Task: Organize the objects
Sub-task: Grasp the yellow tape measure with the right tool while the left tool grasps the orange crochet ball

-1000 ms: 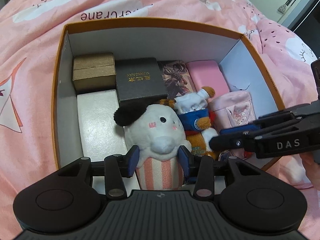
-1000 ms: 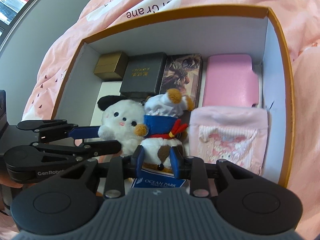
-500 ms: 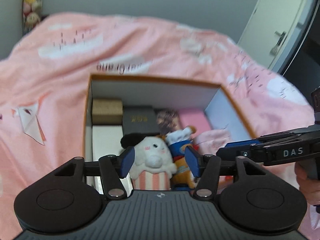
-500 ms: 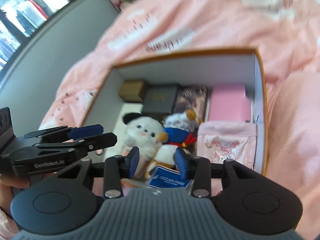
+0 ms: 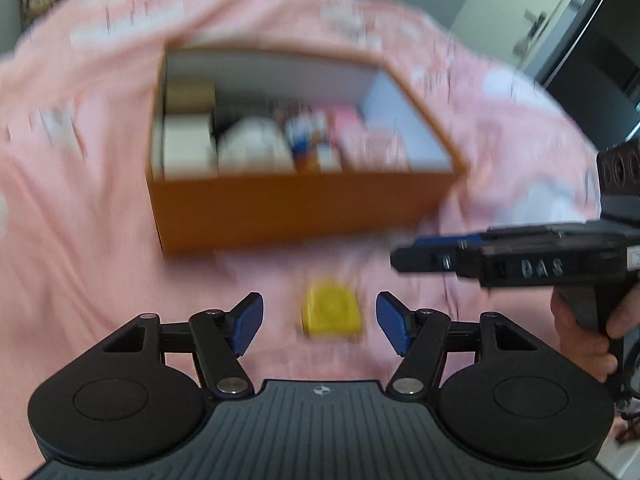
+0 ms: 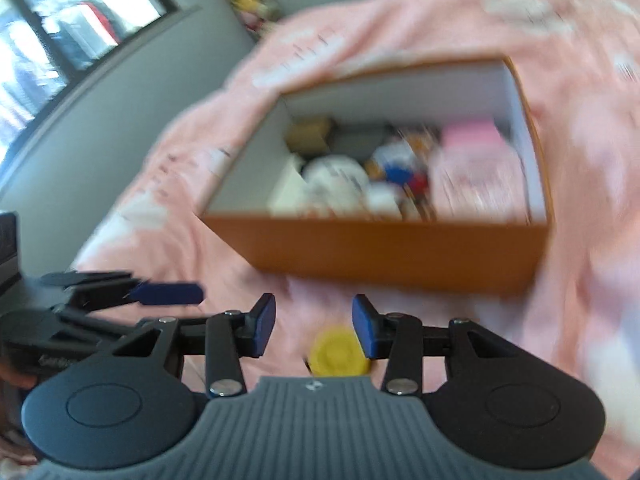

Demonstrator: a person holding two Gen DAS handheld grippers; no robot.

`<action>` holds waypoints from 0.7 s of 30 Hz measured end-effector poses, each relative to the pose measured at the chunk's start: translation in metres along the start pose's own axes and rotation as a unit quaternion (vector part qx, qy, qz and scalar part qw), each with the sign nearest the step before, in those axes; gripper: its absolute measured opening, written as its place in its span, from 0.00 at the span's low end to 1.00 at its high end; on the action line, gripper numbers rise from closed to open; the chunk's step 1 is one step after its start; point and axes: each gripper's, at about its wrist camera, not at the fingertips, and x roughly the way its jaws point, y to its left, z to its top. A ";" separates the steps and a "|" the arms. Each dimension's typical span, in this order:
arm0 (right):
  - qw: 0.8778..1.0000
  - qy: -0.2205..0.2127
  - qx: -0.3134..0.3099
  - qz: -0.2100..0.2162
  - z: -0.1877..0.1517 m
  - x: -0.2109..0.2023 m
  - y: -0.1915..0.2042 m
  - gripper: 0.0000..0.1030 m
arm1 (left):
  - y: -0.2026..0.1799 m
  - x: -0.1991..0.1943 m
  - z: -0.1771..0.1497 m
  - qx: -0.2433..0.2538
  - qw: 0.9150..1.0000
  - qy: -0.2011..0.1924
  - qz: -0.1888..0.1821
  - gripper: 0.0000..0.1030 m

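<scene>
Both views are smeared by motion. The orange box (image 5: 304,208) (image 6: 392,252) stands on the pink bedspread, holding the white plush (image 5: 252,148) (image 6: 336,184), the blue-dressed plush (image 5: 308,140) (image 6: 396,168) and small boxes. My left gripper (image 5: 320,322) is in front of the box, its jaws opening, gripping nothing. A small yellow object (image 5: 330,316) (image 6: 340,354) lies on the bedspread below both grippers, untouched. My right gripper (image 6: 314,330) is open and empty. It also shows side-on at the right of the left wrist view (image 5: 408,256).
The pink bedspread (image 5: 80,220) spreads all around the box. A hand (image 5: 580,336) holds the right gripper's handle. A door (image 5: 532,28) is at the back right and a window (image 6: 60,32) at the back left, beyond a grey wall.
Both grippers let go of the plush toys and drew back out of the box with wider jaws. The box's front wall and the yellow object came into view.
</scene>
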 end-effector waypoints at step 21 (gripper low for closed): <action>0.997 0.062 -0.019 -0.046 -0.046 0.039 -0.001 0.53 | 0.000 0.062 -0.046 -0.018 0.994 0.107 -0.014 0.44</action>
